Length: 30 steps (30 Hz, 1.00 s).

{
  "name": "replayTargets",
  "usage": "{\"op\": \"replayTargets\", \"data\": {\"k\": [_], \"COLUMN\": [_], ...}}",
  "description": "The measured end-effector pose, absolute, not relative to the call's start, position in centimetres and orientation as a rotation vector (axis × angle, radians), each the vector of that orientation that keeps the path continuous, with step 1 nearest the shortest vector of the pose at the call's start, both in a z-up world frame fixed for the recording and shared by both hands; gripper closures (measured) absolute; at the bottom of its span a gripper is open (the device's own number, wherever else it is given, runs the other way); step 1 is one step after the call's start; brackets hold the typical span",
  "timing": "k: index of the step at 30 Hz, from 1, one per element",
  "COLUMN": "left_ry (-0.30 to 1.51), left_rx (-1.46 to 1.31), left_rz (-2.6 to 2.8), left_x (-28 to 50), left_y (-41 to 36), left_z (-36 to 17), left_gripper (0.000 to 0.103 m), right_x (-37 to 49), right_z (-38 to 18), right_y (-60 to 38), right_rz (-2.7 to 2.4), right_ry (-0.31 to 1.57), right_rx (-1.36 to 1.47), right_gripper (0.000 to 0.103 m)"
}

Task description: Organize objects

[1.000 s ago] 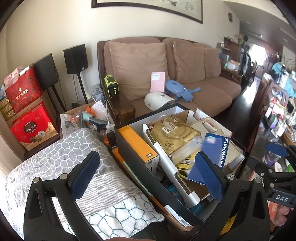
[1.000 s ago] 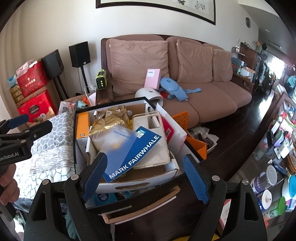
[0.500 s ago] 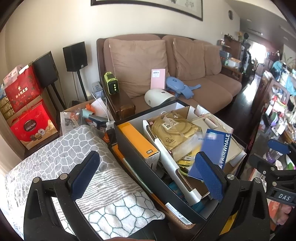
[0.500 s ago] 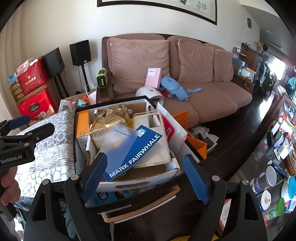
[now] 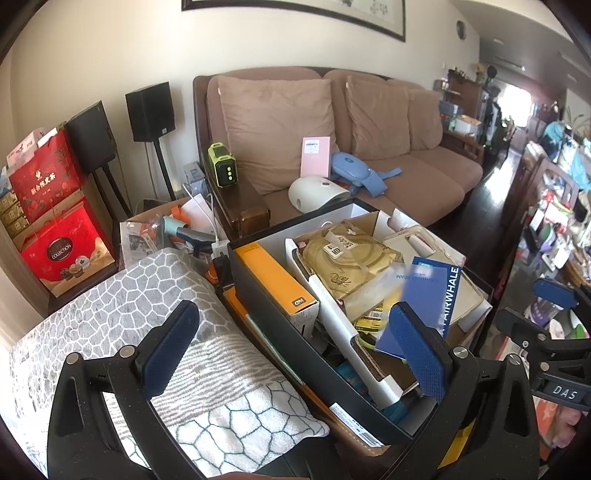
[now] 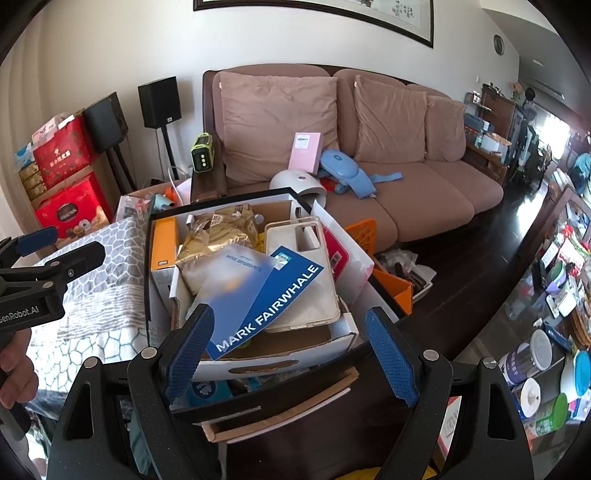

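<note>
while both my claws hang spread and empty, the black cardboard box [image 6: 221, 206] sits crammed. my left claw [image 5: 291, 350] is over its edge, my right claw [image 6: 288, 354] above the blue "mark fairwhale" card [image 6: 273, 299].

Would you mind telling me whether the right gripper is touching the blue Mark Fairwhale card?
Cannot tell. In the right wrist view the right gripper is open, and one pad overlaps the blue card's corner without showing contact or gap.

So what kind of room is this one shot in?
Most likely a lived-in home living room: a brown sofa with cushions, speakers on stands, and a framed picture above.
</note>
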<state>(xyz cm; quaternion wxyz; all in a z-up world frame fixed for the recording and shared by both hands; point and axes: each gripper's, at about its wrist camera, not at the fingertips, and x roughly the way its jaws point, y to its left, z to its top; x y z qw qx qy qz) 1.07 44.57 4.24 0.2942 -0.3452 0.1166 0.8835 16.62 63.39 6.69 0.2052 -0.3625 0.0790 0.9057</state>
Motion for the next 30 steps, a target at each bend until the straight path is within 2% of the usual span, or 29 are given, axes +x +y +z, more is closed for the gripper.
{"op": "replayTargets", "data": {"k": [30], "left_ry": [0.312], "left_rx": [-0.922], "left_rz": [2.35], "left_x": [1.23], "left_y": [44.83], "left_z": [4.04], "left_gripper": [0.0], "right_x": [16.76], "right_z": [6.41], "right_y": [63.71], "right_rz": [2.509], "right_ry": [0.209], "right_rx": [-1.03], "right_gripper": [0.018]}}
